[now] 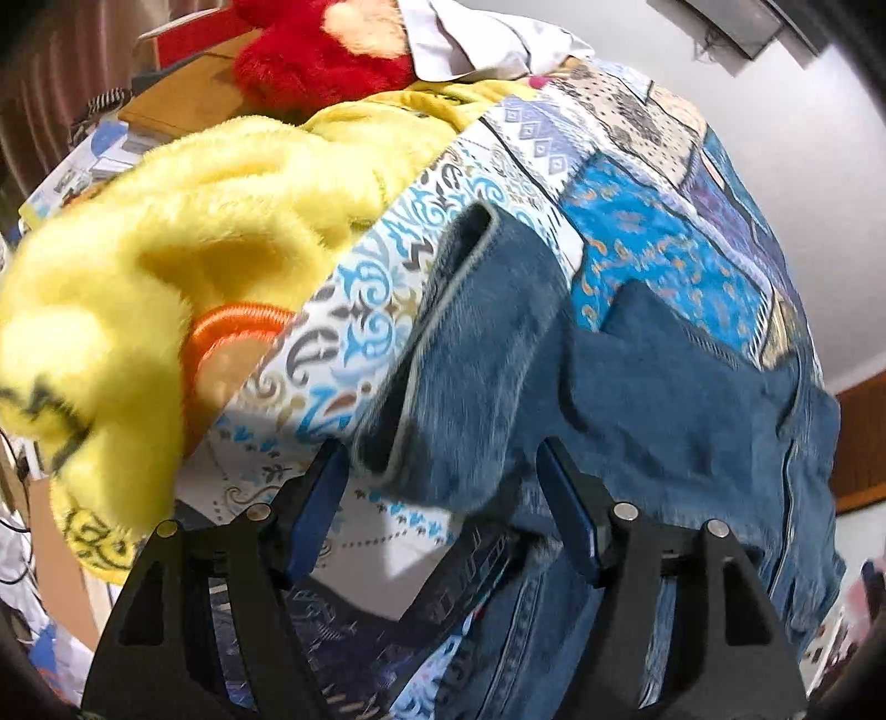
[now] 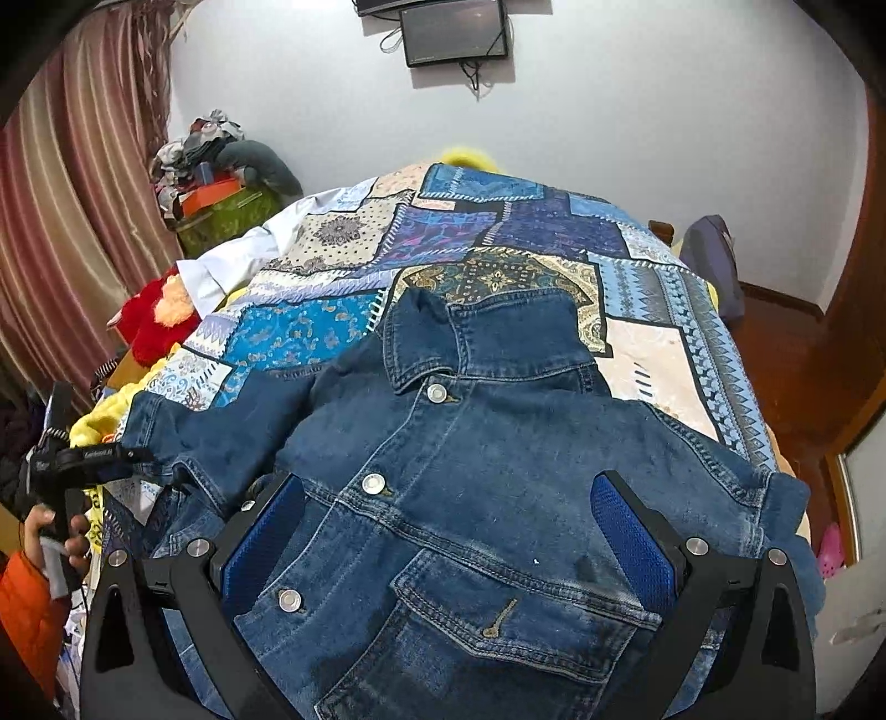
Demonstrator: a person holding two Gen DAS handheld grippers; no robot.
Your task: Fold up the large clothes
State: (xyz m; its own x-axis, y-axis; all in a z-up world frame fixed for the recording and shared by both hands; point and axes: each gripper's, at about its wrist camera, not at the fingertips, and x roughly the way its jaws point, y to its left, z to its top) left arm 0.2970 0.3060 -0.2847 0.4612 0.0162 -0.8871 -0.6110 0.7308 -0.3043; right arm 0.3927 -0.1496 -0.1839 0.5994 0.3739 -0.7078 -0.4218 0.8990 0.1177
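We see one jacket (image 2: 470,476) lying flat on the bed (image 2: 653,354), front side up, with its collar toward the far edge. We count four metal buttons on it and one chest pocket. One sleeve reaches out to the bed's left edge. Our left gripper (image 1: 443,476) hangs over that sleeve's cuff with its jaws spread and nothing pinched between them. Our right gripper (image 2: 448,501) hangs over the jacket's near edge, jaws spread wide, holding nothing. One yellow plush toy (image 1: 166,232) and one red plush toy (image 1: 310,50) sit by the bed's left edge.
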